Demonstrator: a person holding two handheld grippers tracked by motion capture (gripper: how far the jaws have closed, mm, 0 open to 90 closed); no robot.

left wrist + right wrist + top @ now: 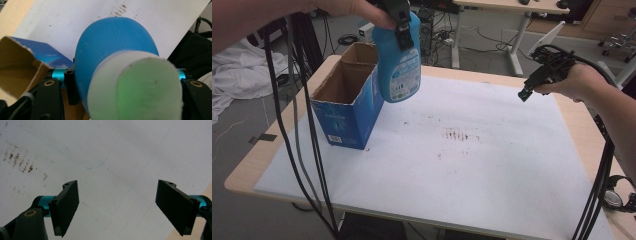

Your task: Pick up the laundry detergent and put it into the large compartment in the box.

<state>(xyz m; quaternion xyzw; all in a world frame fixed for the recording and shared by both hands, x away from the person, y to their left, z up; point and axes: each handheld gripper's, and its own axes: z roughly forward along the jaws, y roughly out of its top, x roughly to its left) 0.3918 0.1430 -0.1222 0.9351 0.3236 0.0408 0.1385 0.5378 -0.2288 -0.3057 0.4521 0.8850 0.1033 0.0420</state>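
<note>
A blue bottle [398,60] with a pale label hangs in the air beside the open blue cardboard box [347,100], its base down near the box's right rim. My left gripper [402,25] is shut on the bottle's upper part. In the left gripper view the bottle's blue body [112,42] and white cap [135,87] sit between the jaws, with the box [25,65] below at left. My right gripper [527,92] hovers above the right side of the white mat [462,175]. It [117,205] is open, with nothing between its black pads [66,205].
Brown stains [457,135] mark the middle of the mat, also seen as stains [20,162] in the right gripper view. Black cables [307,150] hang down over the table's left side, and more cables [597,195] trail at the right edge. Desks and clutter stand behind the table.
</note>
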